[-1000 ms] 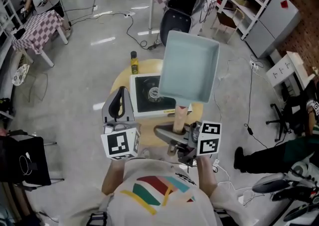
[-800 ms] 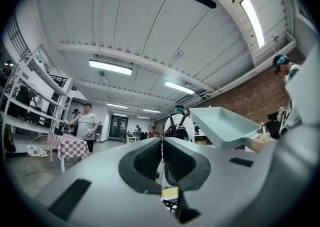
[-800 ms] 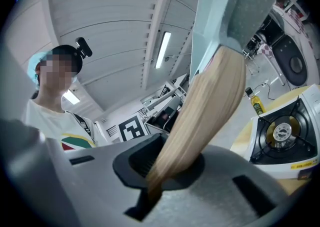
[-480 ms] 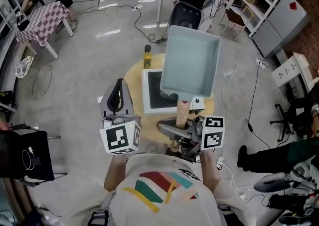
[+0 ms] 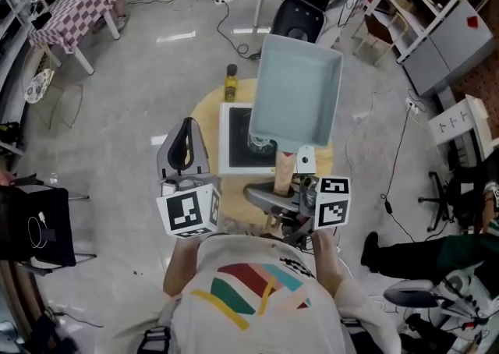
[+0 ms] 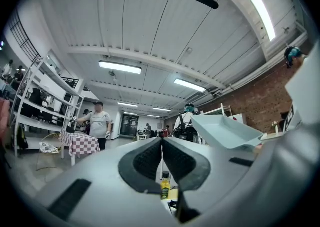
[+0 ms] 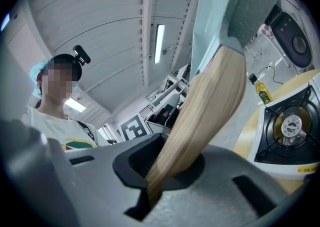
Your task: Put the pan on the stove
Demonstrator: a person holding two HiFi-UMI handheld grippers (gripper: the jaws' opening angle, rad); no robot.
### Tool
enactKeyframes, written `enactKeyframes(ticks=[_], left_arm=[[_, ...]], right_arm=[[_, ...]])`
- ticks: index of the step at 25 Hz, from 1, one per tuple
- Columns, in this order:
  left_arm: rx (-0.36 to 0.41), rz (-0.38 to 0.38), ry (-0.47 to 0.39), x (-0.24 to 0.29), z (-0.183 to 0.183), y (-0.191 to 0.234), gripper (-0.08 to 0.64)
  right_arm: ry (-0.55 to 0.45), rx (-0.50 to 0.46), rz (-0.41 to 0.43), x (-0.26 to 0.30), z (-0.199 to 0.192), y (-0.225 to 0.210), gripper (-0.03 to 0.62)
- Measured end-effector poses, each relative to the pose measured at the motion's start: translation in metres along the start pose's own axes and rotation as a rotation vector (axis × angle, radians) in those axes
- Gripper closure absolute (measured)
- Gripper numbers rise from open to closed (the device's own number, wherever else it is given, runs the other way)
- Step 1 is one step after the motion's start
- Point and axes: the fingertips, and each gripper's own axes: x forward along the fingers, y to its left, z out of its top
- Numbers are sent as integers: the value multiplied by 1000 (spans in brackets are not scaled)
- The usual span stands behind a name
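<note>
Over the stove (image 5: 234, 150), the right hand-held gripper (image 5: 284, 187) clamps wooden handle (image 5: 282, 173) of pale-blue pan (image 5: 300, 99).

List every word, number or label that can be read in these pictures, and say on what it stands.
No text can be read anywhere.
Small yellow bottle with black cap: label too small to read.
White square gas stove: yellow strip on its front edge, blurred.
White marker cube at left and white marker cube at right: black square patterns only, no letters.
</note>
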Motion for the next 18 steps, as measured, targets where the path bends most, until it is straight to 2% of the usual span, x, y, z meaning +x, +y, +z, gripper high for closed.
enactKeyframes(ticks=[9,18], left_arm=[[5,24,8,-1,-6,-11,551],[32,52,37,-1,-16,-16,552]], right_arm=[[22,32,33,-11,-3,-7,594],[26,172,94,-17,-5,-40,594]])
